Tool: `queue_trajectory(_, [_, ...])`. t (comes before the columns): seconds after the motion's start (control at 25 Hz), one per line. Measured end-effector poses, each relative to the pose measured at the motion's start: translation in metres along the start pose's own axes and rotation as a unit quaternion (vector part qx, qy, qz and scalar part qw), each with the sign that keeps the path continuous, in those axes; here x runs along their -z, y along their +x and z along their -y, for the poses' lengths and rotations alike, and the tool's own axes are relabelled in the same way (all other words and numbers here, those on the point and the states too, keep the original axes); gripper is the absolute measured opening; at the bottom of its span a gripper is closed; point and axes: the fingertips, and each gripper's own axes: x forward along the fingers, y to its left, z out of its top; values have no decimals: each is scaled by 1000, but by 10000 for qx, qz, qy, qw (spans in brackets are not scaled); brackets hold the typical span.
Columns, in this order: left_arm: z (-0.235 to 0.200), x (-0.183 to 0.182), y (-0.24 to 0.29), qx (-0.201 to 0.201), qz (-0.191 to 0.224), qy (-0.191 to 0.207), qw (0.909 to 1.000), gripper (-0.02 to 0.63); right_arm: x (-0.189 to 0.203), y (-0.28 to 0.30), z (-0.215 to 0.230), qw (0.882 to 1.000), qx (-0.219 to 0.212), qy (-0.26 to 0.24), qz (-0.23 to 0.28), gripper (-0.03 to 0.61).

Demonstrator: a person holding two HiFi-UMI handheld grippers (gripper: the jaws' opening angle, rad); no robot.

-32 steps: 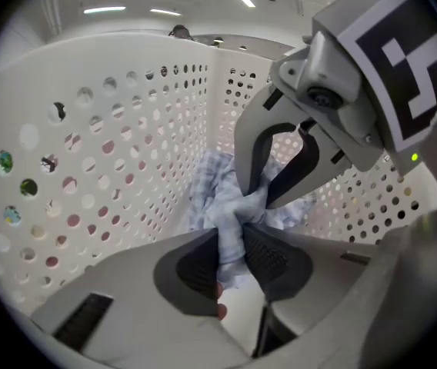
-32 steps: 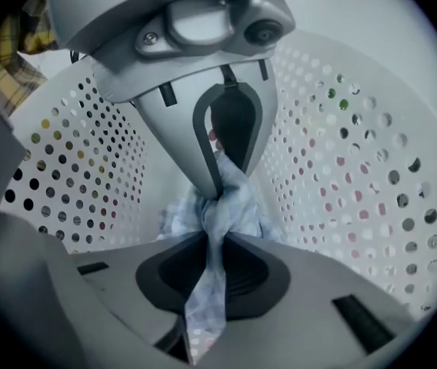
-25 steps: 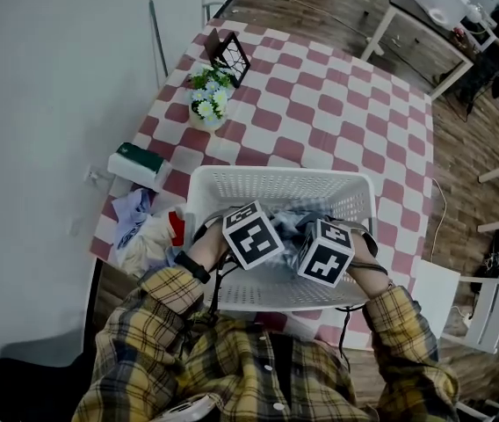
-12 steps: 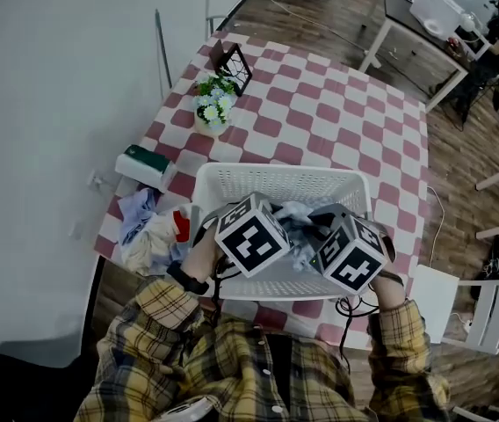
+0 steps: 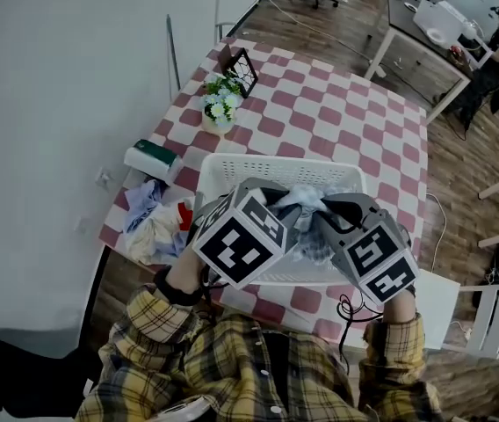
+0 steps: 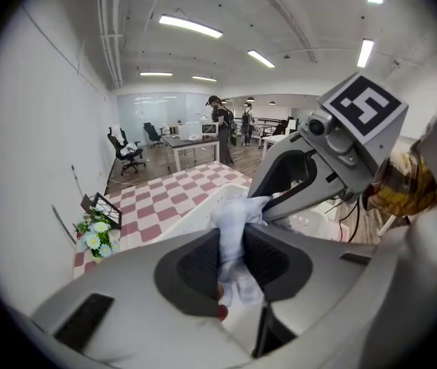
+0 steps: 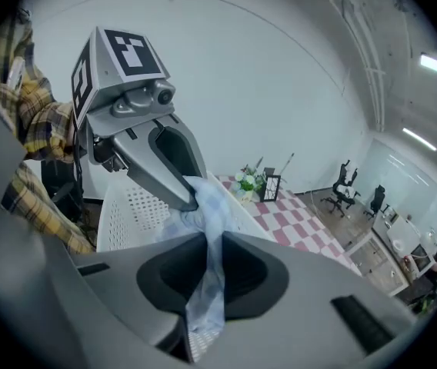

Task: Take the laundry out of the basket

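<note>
Left gripper [image 6: 232,246] and right gripper [image 7: 207,274] both pinch one pale blue garment [image 5: 306,199].
Each gripper's jaws stand narrow, pressed on a fold of the cloth, and the two tips almost meet. The garment hangs bunched between them, above the white laundry basket [image 5: 276,163] on the red-and-white checked table [image 5: 346,121]. A heap of clothes [image 5: 155,225] lies just left of the basket.

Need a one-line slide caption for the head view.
Left gripper and right gripper pinch one pale garment above the white basket on the checked table.
</note>
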Motion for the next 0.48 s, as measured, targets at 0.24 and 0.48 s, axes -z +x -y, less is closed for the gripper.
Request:
queue_trajectory(0.24, [6,-24,-33,-308,418,-131,9986,126,-27,-32,1,9972,155,129,718,74])
queue_trajectory(0.48, [9,-37,-63,-741,706,-130,9947,126,-52,-51,-5,9929,205,-35,1174,74])
